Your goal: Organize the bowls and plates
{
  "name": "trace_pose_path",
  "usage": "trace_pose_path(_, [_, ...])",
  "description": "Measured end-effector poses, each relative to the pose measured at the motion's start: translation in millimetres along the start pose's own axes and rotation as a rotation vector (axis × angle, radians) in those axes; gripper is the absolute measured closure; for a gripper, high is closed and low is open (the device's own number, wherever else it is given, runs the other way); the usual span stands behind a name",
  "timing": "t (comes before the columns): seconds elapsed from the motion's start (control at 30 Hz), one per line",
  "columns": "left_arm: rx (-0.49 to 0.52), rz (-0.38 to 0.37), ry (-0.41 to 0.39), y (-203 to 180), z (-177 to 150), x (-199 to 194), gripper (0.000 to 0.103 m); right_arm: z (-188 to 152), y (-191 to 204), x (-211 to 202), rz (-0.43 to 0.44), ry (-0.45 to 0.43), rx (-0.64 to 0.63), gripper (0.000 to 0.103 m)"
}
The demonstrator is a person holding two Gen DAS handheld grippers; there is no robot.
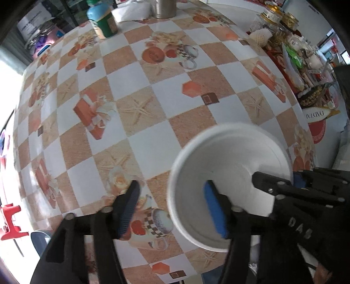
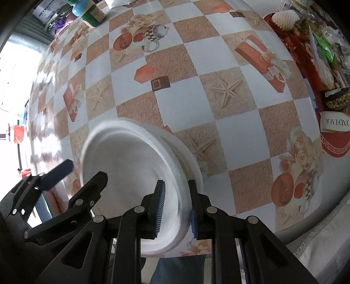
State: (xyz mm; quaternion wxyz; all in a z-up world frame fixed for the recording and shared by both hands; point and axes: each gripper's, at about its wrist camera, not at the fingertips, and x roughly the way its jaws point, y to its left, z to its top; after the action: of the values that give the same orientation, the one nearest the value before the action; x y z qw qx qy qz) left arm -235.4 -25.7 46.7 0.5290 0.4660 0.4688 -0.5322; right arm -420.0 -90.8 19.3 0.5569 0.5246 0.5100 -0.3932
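Observation:
A white foam plate (image 2: pixel 135 166) is held tilted above the checked tablecloth near the table's front edge. My right gripper (image 2: pixel 176 207) is shut on its right rim, one pad on each face. A second white rim (image 2: pixel 188 157) shows just behind it. In the left wrist view the plate (image 1: pixel 229 157) fills the lower right. My left gripper (image 1: pixel 172 207) is open, its right finger (image 1: pixel 213 209) inside the plate's hollow and its left finger (image 1: pixel 129 207) over the cloth. The right gripper (image 1: pixel 293 185) shows at the plate's right rim. The left gripper's fingers (image 2: pixel 59 170) reach the plate's left side.
The round table (image 1: pixel 153 98) carries a green-and-blue jar (image 1: pixel 102 19) and a steel cup (image 1: pixel 164 8) at the far edge. Jars, packets and a basket crowd the far right (image 1: pixel 295 54). A red clamp (image 1: pixel 11 220) sits at the left.

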Motion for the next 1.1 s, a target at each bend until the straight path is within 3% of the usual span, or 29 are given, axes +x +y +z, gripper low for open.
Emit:
trace_pose_path(0.07, [-0.018, 0.003, -0.001, 5, -1, -3, 0.024, 4, 2, 2, -0.001, 0.001, -0.003, 0.081])
trace_pose_path(0.23, [-0.055, 0.006, 0.021, 16, -5, -3, 0.021, 5, -4, -3, -0.014, -0.006, -0.011, 0.079])
trace_pose_path(0.27, [-0.055, 0.004, 0.022, 18, -6, -3, 0.019, 3, -6, -6, -0.01, -0.008, -0.01, 0.072])
trace_pose_path(0.3, [-0.056, 0.005, 0.021, 19, -6, -3, 0.019, 1, -8, -7, -0.001, -0.011, -0.007, 0.046])
trace_pose_path(0.33, [-0.063, 0.009, 0.017, 21, -6, -5, 0.016, 1, -8, -8, -0.017, -0.018, -0.002, 0.033])
trace_pose_path(0.4, [-0.065, 0.004, 0.021, 25, -6, -5, 0.009, 1, -11, -12, -0.062, -0.048, -0.008, 0.028])
trace_pose_path(0.47, [-0.071, 0.006, 0.033, 27, -6, -3, 0.0, 3, -16, -15, -0.052, -0.056, 0.006, 0.028])
trace_pose_path(0.77, [-0.026, -0.032, 0.053, 15, -3, 0, 0.0, 3, -41, -32, -0.112, -0.143, 0.092, 0.028])
trace_pose_path(0.9, [-0.008, -0.072, 0.059, 4, 1, -1, 0.0, 7, -63, -30, -0.128, -0.133, 0.167, 0.028])
trace_pose_path(1.1, [0.021, -0.076, 0.081, -12, 4, 7, 0.0, 5, -72, -21, -0.142, -0.098, 0.17, 0.027])
